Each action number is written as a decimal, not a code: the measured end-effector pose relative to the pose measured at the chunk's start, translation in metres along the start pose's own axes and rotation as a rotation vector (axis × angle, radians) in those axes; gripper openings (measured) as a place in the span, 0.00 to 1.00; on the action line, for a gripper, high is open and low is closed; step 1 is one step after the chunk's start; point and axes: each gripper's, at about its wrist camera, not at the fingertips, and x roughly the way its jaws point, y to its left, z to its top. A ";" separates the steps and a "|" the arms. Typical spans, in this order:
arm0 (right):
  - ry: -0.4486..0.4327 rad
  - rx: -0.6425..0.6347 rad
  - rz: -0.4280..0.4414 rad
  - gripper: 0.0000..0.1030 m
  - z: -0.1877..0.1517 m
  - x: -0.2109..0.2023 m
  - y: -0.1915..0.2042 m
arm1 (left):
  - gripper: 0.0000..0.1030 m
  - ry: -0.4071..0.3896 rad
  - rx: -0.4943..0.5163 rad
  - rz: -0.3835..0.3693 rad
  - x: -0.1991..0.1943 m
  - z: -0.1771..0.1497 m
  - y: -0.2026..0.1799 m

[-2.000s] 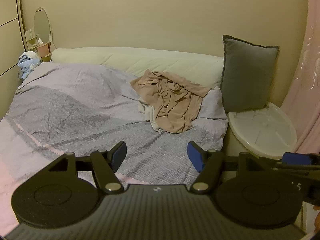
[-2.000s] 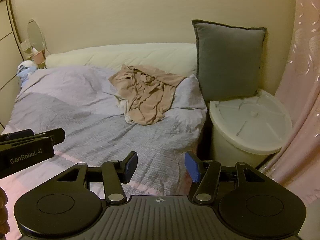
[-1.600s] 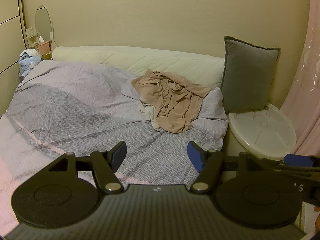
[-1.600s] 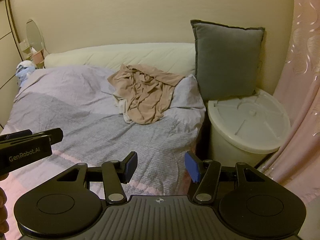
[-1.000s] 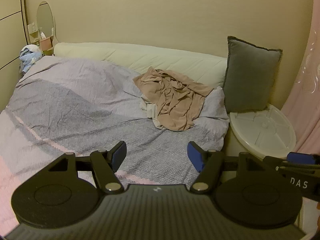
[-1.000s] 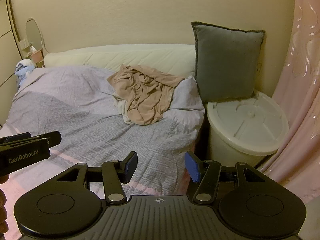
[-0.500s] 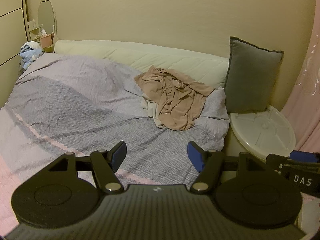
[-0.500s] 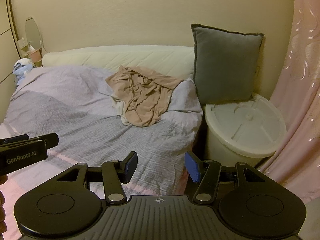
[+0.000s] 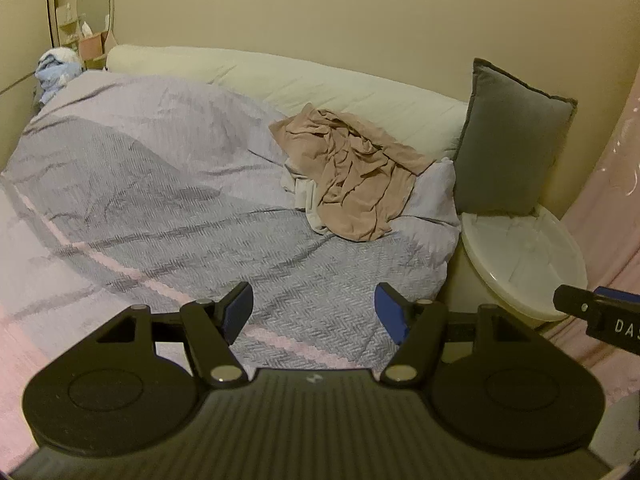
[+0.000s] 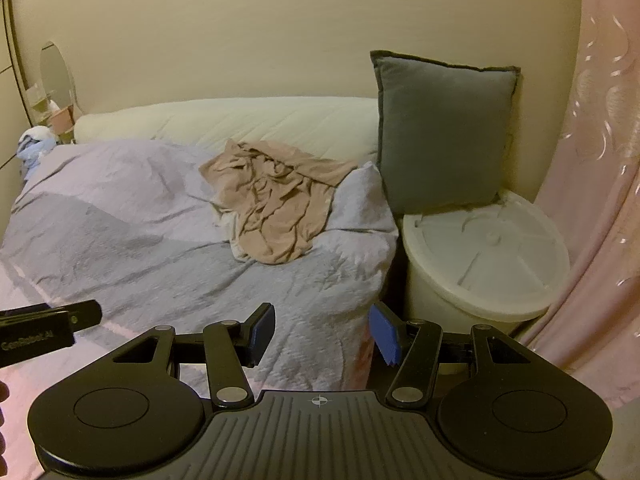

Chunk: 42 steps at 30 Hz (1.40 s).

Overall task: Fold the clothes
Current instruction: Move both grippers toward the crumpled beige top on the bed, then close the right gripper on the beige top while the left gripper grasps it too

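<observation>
Evidently nothing folded yet. Crumpled tan fabric garment [image 9: 352, 188] lies in a heap on the grey-lilac herringbone bedspread [image 9: 168, 200], near the headboard end, beside the upright grey square cushion [image 9: 508, 140]; a pale cloth peeks from under it. Left claw [image 9: 314, 314] and right claw [image 10: 322, 334] both gape empty, well short of the heap. Readable: "DAS" (cut off) on the neighbouring tool; the other label is blurred.

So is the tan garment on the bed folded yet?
No: the tan garment lies crumpled in a loose heap on the bedspread, untouched.
</observation>
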 end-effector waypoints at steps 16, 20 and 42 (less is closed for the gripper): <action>0.075 0.002 0.042 0.55 0.043 0.104 -0.030 | 0.70 0.050 -0.011 0.035 0.094 0.044 -0.009; 0.118 0.005 0.044 0.55 0.053 0.146 -0.042 | 0.70 0.082 -0.012 0.021 0.136 0.060 -0.015; 0.261 0.002 0.088 0.55 0.123 0.364 -0.062 | 0.69 0.199 0.074 0.022 0.351 0.135 -0.043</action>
